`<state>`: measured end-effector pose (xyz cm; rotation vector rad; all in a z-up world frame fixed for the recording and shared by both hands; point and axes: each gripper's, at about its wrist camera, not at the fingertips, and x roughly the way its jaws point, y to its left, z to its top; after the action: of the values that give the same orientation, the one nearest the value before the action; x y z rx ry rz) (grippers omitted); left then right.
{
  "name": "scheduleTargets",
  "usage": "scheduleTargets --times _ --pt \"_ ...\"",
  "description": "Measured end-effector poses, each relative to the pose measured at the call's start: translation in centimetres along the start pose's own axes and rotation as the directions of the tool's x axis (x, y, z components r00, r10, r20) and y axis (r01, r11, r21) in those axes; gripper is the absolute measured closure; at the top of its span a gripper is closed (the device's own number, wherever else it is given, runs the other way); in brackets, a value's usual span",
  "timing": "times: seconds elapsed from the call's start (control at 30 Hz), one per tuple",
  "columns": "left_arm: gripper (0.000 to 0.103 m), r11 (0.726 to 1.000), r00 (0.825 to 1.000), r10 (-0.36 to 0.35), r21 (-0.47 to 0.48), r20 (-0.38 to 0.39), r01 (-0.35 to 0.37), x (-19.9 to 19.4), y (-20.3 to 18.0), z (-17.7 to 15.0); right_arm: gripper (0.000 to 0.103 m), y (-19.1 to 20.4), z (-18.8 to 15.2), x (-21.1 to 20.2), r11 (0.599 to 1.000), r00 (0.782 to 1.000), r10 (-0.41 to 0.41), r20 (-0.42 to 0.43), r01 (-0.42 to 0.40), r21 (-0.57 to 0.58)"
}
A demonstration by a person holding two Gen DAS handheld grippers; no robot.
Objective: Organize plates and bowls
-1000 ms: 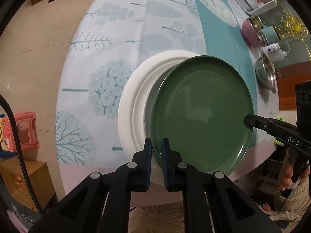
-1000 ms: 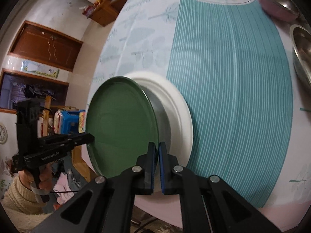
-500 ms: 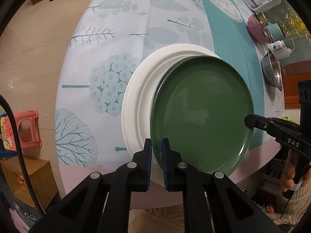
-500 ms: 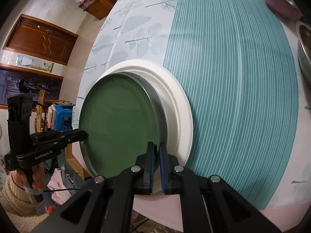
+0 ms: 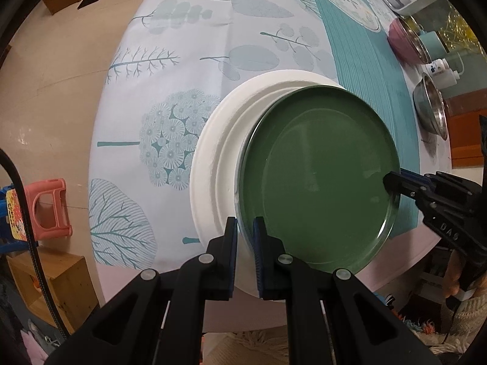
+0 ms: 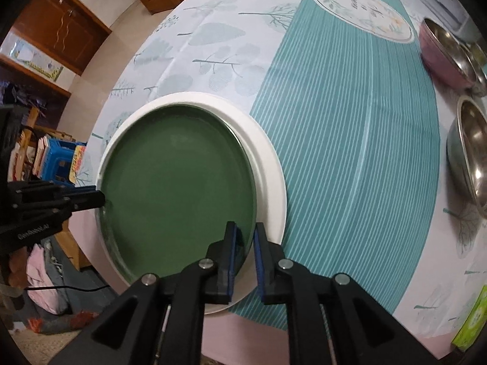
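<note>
A dark green plate [image 5: 316, 182] [image 6: 176, 182] lies in a larger white plate [image 5: 213, 167] [image 6: 271, 164] near the table's front edge. My left gripper [image 5: 245, 240] is shut on the green plate's near rim; in the right wrist view it [image 6: 102, 199] reaches in from the left. My right gripper [image 6: 245, 243] straddles the opposite rim. Its jaws are opening, and a slit shows between the left pad and the rim that still sits between them. The left wrist view shows it [image 5: 388, 181] at the plate's right edge.
A steel bowl [image 6: 471, 152] and a pink bowl [image 6: 441, 51] sit at the right of the teal runner. A round patterned plate [image 6: 362, 12] lies at the far end. A green box [image 6: 471, 322] stands at the front right corner. A pink stool [image 5: 48, 206] is on the floor.
The green plate has tilted down from its slant and settled flat into the white plate. The right gripper's pads have drawn apart a little. The left grip looks the same.
</note>
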<state>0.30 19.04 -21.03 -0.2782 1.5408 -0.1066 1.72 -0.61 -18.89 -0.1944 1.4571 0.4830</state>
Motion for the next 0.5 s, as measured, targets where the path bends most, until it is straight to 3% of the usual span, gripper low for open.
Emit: scheduleTargets --times 0.33,0.5 --pt "0.095 1.0 1.0 0.0 0.007 0.003 0.0 -0.3 0.4 -0.1 0.089 1.4 0.2 0.7 0.996 0.998 -0.064 0.0 0.064 -0.055" --pt "0.084 1.0 1.0 0.002 0.001 -0.002 -0.002 -0.7 0.3 0.1 0.089 1.4 0.4 0.7 0.996 0.998 -0.064 -0.02 0.063 -0.055"
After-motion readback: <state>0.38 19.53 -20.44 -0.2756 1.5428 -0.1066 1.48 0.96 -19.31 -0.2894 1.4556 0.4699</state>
